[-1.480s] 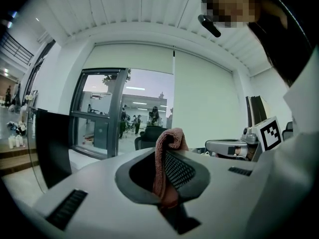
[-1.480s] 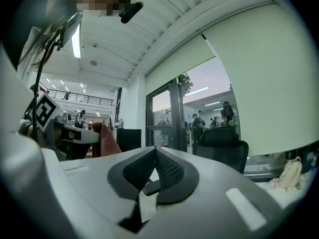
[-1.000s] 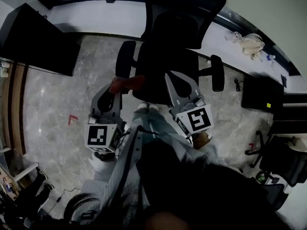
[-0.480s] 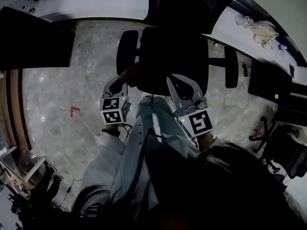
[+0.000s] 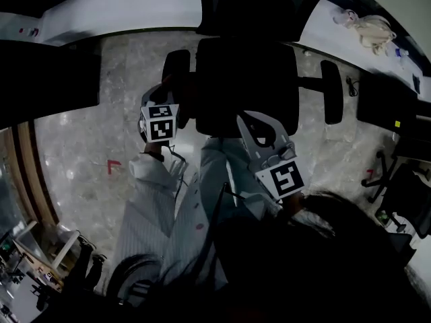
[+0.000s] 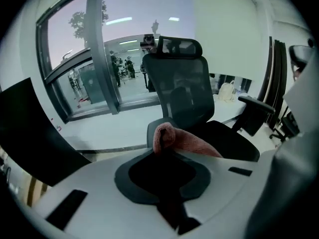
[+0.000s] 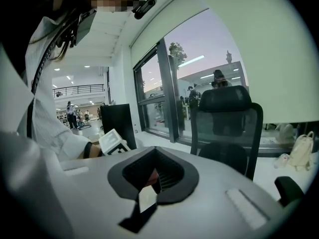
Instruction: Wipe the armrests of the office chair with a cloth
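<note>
Grips a pink cloth (image 6: 175,139) in the left tool (image 6: 160,152), jaws clamped on its bunched end, the rest trailing off toward the right of the left gripper view. Holds that cloth right at the near armrest (image 6: 151,128) of the chair (image 6: 175,91), at frame centre; cannot tell whether touching or just in front. Beyond it: the black seat (image 6: 229,141) at centre right, the far armrest (image 6: 255,108) toward the right edge, a tall window (image 6: 99,59) at upper left.

In the head view, reaches the left tool up to the near armrest at upper centre-left of the frame, with the marker cube (image 5: 160,122) just below. Cloth too dark to make out there. Holds the right tool (image 7: 155,156) lower, just right of centre, tips at the seat's front edge and well apart from the far armrest at upper right.

In the right gripper view, jaws together, clamped on nothing; only a small reddish fleck inside the dark opening, too small to identify. Also there: the chair at centre right, the left tool's cube at centre left, a white sleeve (image 7: 50,128) beside it.

Around the chair in the head view: grey marble floor (image 5: 74,147) with a red mark (image 5: 113,165) at left, a black bench (image 5: 47,79) at the left edge, a pale bag (image 5: 374,27) at top right.
</note>
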`<state>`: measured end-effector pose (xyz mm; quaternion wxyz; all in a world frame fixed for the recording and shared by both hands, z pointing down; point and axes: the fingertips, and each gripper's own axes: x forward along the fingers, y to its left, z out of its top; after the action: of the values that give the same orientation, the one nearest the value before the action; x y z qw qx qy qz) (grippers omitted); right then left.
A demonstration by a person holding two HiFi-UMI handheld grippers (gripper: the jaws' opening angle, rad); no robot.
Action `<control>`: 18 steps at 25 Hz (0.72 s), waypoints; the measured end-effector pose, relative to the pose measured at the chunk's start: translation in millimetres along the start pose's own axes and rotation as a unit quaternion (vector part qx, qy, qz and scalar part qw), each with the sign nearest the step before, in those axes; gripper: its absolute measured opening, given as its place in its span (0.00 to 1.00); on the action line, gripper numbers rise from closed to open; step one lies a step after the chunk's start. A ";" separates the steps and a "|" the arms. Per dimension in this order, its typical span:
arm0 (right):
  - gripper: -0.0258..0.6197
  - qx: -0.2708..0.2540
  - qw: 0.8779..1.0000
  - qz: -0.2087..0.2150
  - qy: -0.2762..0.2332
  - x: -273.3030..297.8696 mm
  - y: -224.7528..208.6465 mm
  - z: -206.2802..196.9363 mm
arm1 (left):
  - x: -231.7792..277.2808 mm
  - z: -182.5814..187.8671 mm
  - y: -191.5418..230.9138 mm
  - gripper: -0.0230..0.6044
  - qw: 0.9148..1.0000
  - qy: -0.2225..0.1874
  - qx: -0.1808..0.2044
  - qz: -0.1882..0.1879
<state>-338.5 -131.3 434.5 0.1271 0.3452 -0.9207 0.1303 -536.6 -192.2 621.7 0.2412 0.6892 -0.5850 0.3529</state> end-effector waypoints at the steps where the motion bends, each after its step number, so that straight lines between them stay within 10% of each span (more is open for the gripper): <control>1: 0.04 0.001 1.000 -0.004 0.001 1.3 -1.3 -2.2 | 13.6 9.9 5.7 0.08 1.000 0.001 0.014 0.002; 10: 0.04 0.028 0.999 -0.042 0.008 -15.3 -22.5 -11.4 | 84.8 72.3 15.6 0.08 0.996 0.032 0.081 0.019; 18: 0.04 0.035 0.999 -0.017 -0.021 -18.6 -21.1 7.0 | 15.9 15.2 -22.5 0.08 0.994 0.101 0.024 -0.045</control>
<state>-311.9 -137.8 425.1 0.0980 0.3681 -0.9118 0.1532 -510.5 -209.2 626.2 0.2978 0.6814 -0.5173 0.4235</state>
